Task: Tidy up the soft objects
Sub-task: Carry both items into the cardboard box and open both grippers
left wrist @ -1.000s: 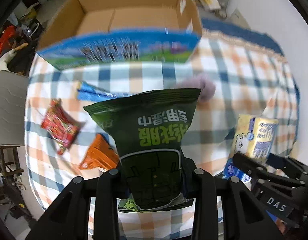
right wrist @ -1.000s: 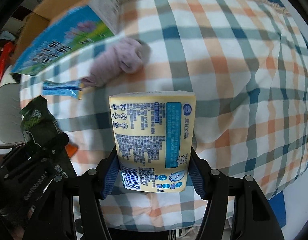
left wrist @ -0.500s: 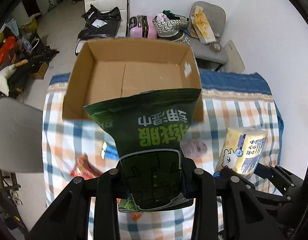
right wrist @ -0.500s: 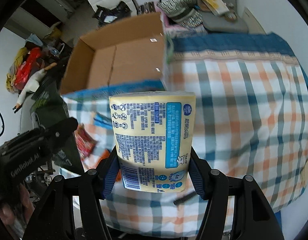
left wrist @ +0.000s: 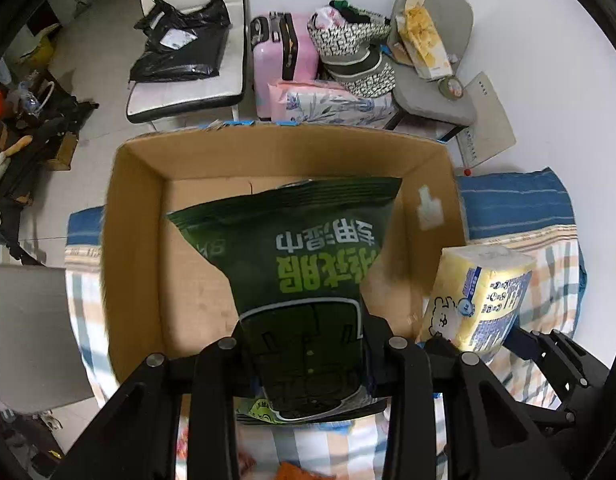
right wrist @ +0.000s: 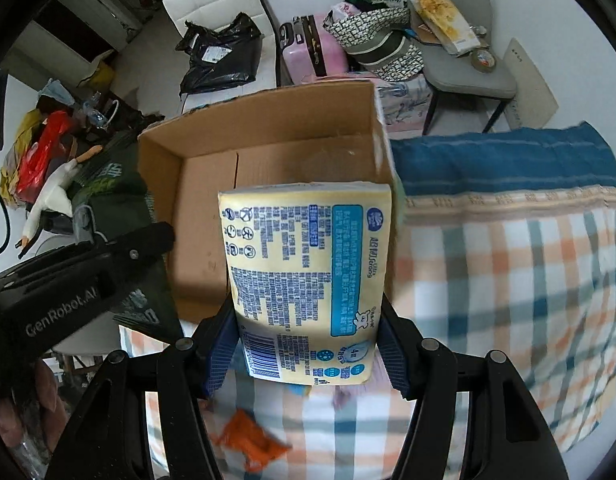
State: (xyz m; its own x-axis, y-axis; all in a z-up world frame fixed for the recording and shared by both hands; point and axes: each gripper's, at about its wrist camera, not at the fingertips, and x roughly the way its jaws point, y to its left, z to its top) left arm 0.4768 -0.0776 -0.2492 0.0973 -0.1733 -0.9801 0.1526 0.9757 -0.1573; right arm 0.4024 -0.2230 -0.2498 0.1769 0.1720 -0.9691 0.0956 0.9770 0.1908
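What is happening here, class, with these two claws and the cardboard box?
A person holds a claw in each hand. The left claw is shut on a dark green snack bag, held over the open cardboard box. The right claw is shut on a yellow tissue pack, near the box's right wall. The box's visible floor looks bare. An orange packet lies on the checked cloth.

Green snack bag and yellow tissue pack hang above open cardboard box.
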